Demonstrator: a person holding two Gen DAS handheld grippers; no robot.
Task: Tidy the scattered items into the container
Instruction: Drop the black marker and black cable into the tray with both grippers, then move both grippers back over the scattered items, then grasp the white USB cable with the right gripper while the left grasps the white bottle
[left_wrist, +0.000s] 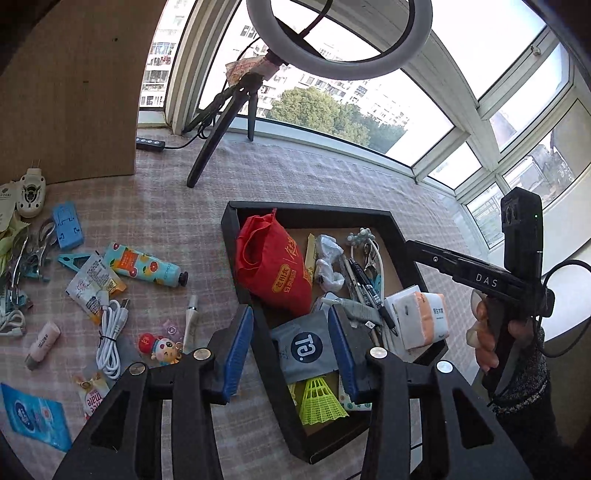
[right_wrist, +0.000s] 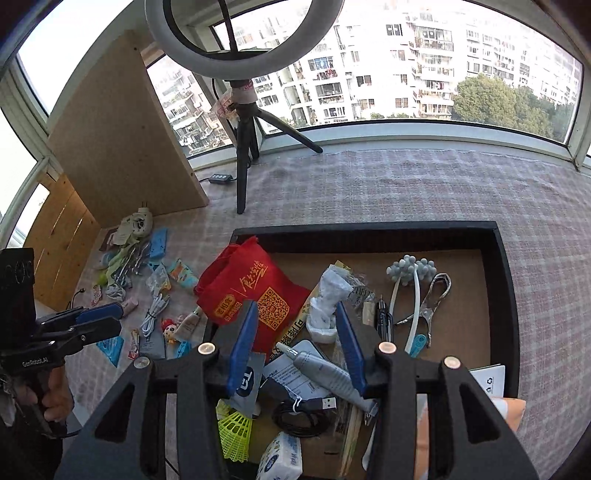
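A: Container first. Where?
B: Black tray (right_wrist: 504, 295) with a brown floor, on the checked surface (right_wrist: 443, 184) near the window. Already holds a red cloth bag (right_wrist: 255, 291), white crumpled wrapper (right_wrist: 328, 295), pens (right_wrist: 384, 317), metal clip (right_wrist: 432, 299), grey tube (right_wrist: 325, 373), black USB cable (right_wrist: 306, 413), neon yellow shuttlecock (right_wrist: 234, 432), grey sachet (left_wrist: 306, 343), tissue pack (left_wrist: 421, 317).
A: Still scattered?
B: Plenty, left of the tray on the surface: hand cream tube (left_wrist: 147, 266), white cable (left_wrist: 110, 332), cartoon keychain (left_wrist: 162, 347), blue phone stand (left_wrist: 68, 229), teal clip (left_wrist: 74, 258), snack sachet (left_wrist: 96, 284), pink lip balm (left_wrist: 42, 343), blue wet-wipe pack (left_wrist: 37, 417).
A: Claws?
B: Left claw (left_wrist: 291, 350) spread, nothing between the blue pads; it straddles the tray's near-left wall, one finger outside, one over the grey sachet. Right claw (right_wrist: 295, 350) also spread and empty, hanging over the tray's middle above the grey tube.
A: Contact with anything?
B: Cannot tell for either.
A: Hands?
B: Right hand (left_wrist: 487, 332) on its handle in the left wrist view; left hand (right_wrist: 51, 395) at the edge of the right wrist view.
A: Background?
B: Ring light (right_wrist: 243, 44) on a small tripod, cardboard panel (right_wrist: 122, 140) standing left.
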